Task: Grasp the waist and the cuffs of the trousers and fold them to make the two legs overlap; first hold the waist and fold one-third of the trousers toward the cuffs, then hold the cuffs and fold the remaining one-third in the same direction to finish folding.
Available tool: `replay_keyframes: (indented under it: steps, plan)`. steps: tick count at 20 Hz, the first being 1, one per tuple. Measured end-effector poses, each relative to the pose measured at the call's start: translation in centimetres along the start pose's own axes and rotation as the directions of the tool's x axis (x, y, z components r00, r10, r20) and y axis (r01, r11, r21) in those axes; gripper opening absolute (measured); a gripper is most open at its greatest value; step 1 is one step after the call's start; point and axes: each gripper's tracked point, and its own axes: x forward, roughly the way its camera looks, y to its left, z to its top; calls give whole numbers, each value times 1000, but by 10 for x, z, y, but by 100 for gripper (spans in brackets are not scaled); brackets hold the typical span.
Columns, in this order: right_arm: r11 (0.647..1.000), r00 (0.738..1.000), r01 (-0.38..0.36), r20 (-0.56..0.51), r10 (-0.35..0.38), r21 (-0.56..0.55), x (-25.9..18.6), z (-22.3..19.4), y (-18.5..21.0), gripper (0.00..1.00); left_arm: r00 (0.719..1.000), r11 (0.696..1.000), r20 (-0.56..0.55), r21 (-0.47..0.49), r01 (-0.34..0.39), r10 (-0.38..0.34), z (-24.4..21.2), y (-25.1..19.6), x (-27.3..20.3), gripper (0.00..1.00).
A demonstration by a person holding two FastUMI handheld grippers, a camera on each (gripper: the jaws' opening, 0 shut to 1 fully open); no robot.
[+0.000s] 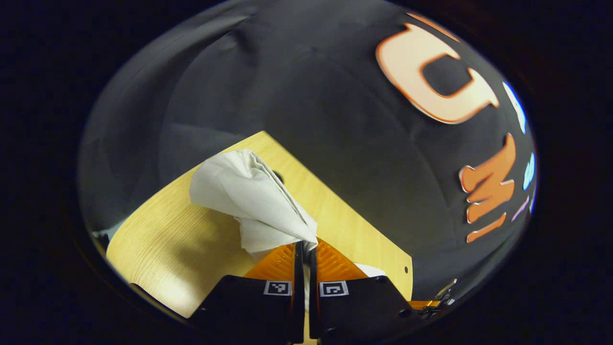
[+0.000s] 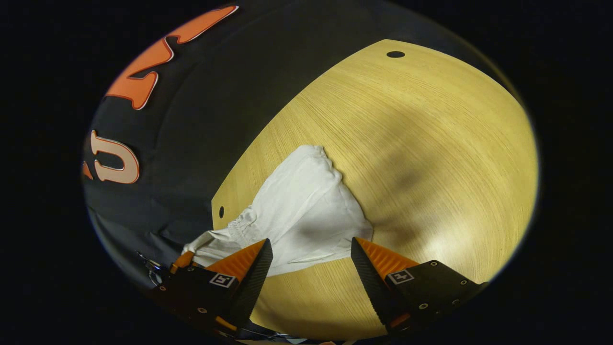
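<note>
On the wooden table [image 2: 431,143] lie the white trousers [image 2: 306,211], bunched up in a soft heap. They look light and floppy, so they will sag and wrinkle wherever they are not held. The stretchy waist edge or a cuff is likely the best spot to pinch. The left gripper [image 1: 306,247] is closed tight on a fold of the cloth, which spreads out just ahead of it. The right gripper [image 2: 311,249] is spread wide and holds nothing, with the trousers lying right at its tips.

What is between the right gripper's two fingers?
In the right gripper view, the right gripper is open. Between its fingers lie the trousers' near edge and bare table.
</note>
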Motion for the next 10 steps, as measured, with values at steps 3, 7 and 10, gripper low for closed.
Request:
replay_keyframes:
  steps: [3,7,10]
  plan:
    - [1000,1000,-3,22,3,-6,-11,11,-17,99,998,994,24,91,58,-60,7,-59,-4,7]
    - [1000,999,-12,36,11,14,-30,27,-44,99,995,986,-12,139,98,-97,-17,-120,3,7]
    - [999,999,-13,51,10,48,-43,36,-67,99,994,968,-46,227,104,-96,-45,-156,18,7]
